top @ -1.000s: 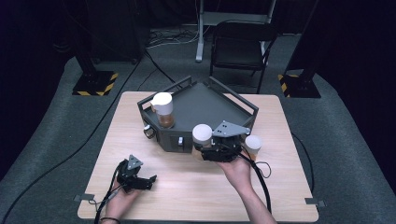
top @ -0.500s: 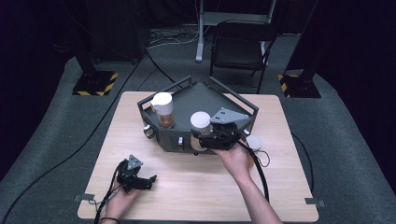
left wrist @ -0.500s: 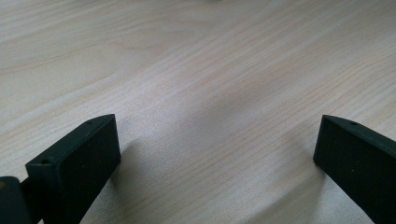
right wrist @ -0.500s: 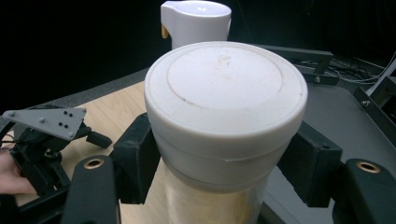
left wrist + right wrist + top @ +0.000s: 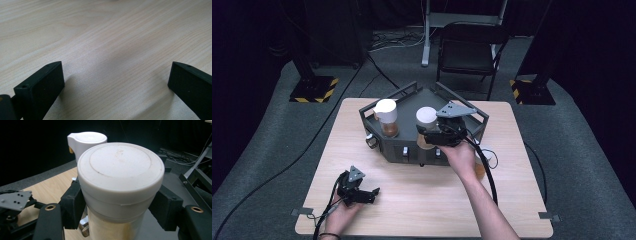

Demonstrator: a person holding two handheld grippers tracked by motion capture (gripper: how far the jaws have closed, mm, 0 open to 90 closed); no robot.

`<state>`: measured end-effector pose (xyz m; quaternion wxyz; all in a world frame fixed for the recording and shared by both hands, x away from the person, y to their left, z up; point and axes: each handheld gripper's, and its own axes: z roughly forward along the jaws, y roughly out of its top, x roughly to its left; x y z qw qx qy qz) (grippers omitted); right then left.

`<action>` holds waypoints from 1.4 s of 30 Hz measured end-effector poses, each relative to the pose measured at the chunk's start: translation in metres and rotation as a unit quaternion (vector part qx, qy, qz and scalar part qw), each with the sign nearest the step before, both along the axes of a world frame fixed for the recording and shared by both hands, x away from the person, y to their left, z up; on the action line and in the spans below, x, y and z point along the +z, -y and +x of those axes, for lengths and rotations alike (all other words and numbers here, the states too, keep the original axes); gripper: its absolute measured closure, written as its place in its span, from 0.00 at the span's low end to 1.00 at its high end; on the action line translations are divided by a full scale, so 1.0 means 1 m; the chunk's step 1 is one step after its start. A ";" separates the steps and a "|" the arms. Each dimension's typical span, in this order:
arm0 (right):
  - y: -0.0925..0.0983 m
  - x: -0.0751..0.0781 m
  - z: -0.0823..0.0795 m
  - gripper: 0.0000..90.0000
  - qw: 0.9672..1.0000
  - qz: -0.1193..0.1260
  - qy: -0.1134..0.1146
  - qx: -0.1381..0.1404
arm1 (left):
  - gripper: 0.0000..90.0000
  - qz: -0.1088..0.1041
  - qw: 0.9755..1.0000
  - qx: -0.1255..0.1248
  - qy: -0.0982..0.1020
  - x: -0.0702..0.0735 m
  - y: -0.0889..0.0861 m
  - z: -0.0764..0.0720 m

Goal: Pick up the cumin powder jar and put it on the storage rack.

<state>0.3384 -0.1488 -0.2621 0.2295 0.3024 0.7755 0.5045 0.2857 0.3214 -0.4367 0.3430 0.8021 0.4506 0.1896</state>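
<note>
A jar with a white lid (image 5: 427,119) and brownish contents is held above the dark grey angular stand (image 5: 409,102). My right gripper (image 5: 429,137) is shut on it just below the lid. In the right gripper view the jar (image 5: 120,170) is in the middle, and my right gripper (image 5: 120,212) has a black pad pressed to each side of it. A second white-lidded jar (image 5: 385,117) stands on the stand's left part, also seen as the jar behind (image 5: 87,141). My left gripper (image 5: 358,193) rests open near the table's front left, its jaws wide apart over bare wood (image 5: 115,82).
The stand has raised rails (image 5: 461,97) along its back edges and small knobs on its front face. A third jar (image 5: 482,164) stands on the table at the right, mostly hidden behind the forearm. A black chair (image 5: 469,52) stands beyond the wooden table (image 5: 422,200).
My right gripper has carried the white-lidded jar from in front of the stand up and back over it. The left gripper has stayed where it was.
</note>
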 end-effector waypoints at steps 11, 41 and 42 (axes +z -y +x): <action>-0.005 -0.006 0.023 0.38 1.000 0.013 -0.001 -0.027 | 0.00 0.000 1.000 0.000 0.000 0.000 0.000 0.000; -0.011 -0.014 0.045 0.26 0.998 0.013 -0.033 -0.049 | 0.00 0.000 1.000 0.000 0.000 0.000 0.000 0.000; -0.010 -0.014 0.043 0.24 0.998 0.013 -0.031 -0.050 | 0.00 0.000 1.000 0.000 0.000 0.000 0.000 0.000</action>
